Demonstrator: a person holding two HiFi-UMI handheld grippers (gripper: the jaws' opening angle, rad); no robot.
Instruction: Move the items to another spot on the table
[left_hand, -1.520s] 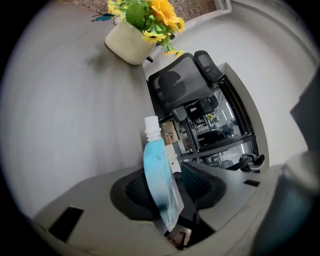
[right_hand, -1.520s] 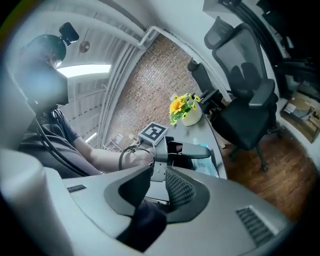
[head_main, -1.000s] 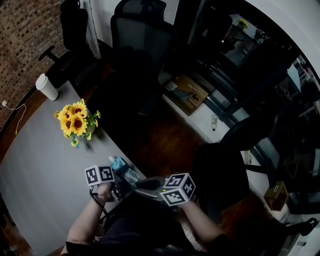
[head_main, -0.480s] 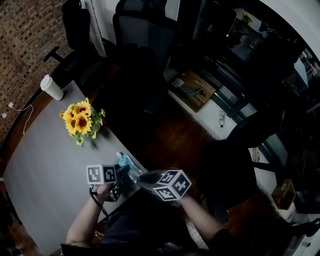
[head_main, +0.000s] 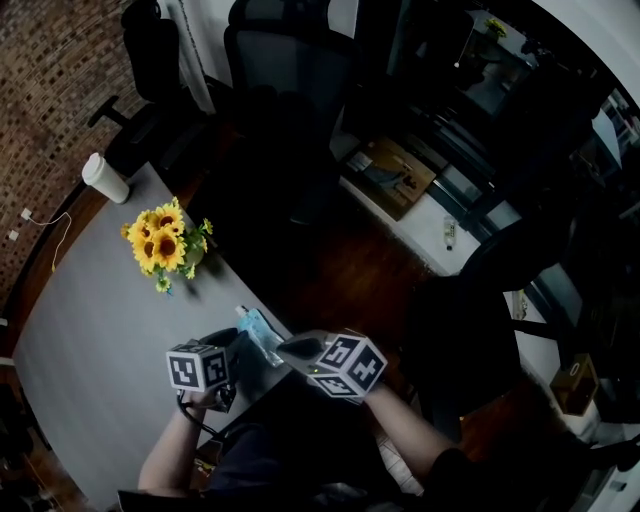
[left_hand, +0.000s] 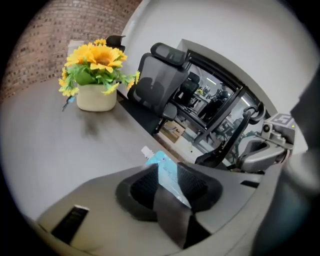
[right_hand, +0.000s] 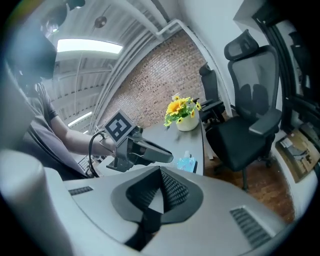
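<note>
Item: one soft light-blue plastic pouch with a white spout cap (head_main: 258, 335), standing near the front edge of the grey tabletop (head_main: 90, 340). It was framed in the gap of your left gripper (left_hand: 170, 176), whose jaws had just been closing and were part-way apart. I judge you were lined up for the pinch, not yet clamped, since the right gripper view showed a sliver of table between tip and pouch. Your right gripper (right_hand: 161, 192) was pressed together on nothing and held beside the table edge, seemingly kept clear. The pouch's base was hidden behind the left pads, leaving contact unconfirmed. Yellow sunflowers in a cream pot (head_main: 165, 245) and a white lidded cup (head_main: 105, 178) stood well beyond.
</note>
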